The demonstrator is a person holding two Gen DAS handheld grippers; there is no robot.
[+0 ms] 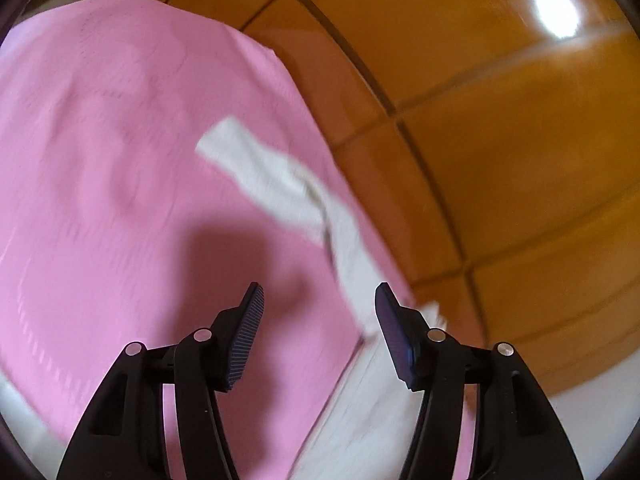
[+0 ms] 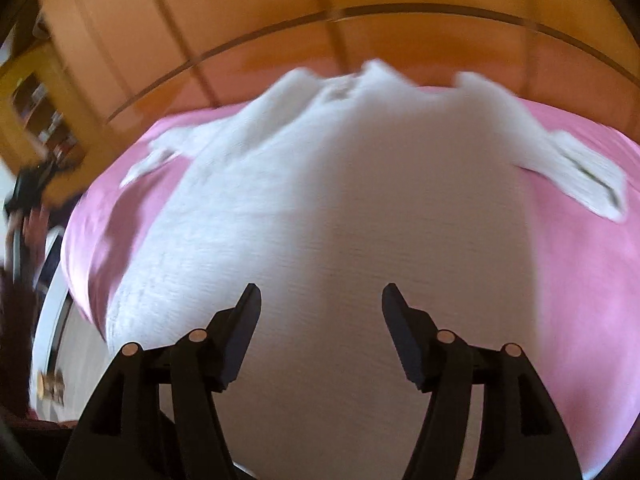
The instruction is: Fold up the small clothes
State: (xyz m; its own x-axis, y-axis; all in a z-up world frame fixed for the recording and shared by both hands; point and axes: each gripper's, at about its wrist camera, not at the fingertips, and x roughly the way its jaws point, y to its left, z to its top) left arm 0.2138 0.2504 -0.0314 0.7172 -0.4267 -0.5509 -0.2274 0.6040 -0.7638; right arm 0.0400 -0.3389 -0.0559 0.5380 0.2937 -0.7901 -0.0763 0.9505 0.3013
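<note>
A white knitted garment (image 2: 320,208) lies spread flat on a pink cloth (image 2: 580,264), its sleeves stretched out to the left and right. My right gripper (image 2: 320,300) hovers over the garment's body, open, with nothing between its fingers. In the left wrist view one white sleeve (image 1: 280,184) runs across the pink cloth (image 1: 100,180) towards the lower right. My left gripper (image 1: 320,300) is open above the cloth, and its right finger (image 1: 394,332) stands in front of the sleeve's near part. Both views are blurred.
A wooden panelled wall (image 1: 500,140) rises beyond the pink cloth's far edge. The same wall (image 2: 280,8) fills the top of the right wrist view. Shelves with small items (image 2: 44,120) and a dark object (image 2: 28,184) stand at the far left.
</note>
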